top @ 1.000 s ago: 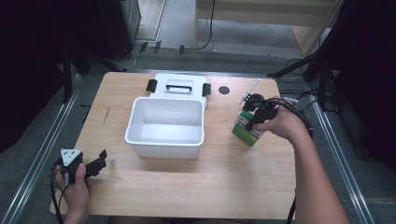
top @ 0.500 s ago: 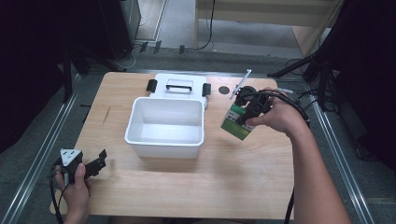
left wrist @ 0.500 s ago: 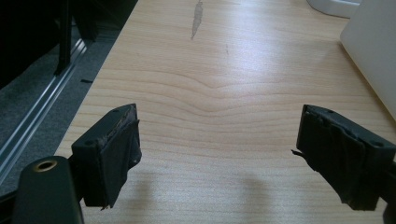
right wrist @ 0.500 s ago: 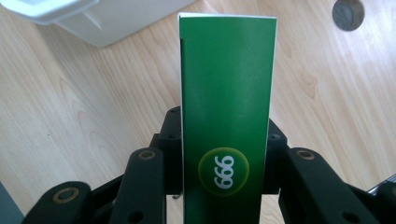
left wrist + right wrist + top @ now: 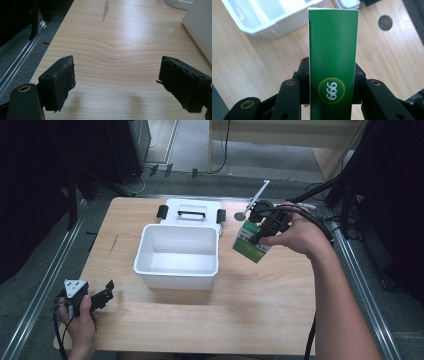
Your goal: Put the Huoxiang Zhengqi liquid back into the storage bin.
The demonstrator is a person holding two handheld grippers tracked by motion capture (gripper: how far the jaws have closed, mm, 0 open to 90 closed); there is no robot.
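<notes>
A green and white box (image 5: 251,244) hangs tilted above the table, just right of the white bin (image 5: 177,255). My right gripper (image 5: 261,231) is shut on it. In the right gripper view the green box (image 5: 333,57), marked 999, stands between the jaws, with the white bin (image 5: 272,15) beyond it at upper left. My left gripper (image 5: 99,296) rests at the table's near left corner, open. In the left gripper view its gripper (image 5: 116,80) has wide-apart jaws over bare wood and nothing between them.
The bin's white lid (image 5: 192,212) with black latches lies behind the bin at the far edge. A round hole (image 5: 240,215) in the tabletop is right of the lid. Cables trail off the table's right side. Metal rails run along both sides.
My right gripper has carried the green box leftward and up, from beside the bin's right side toward the bin, tilting it. The left gripper stayed put.
</notes>
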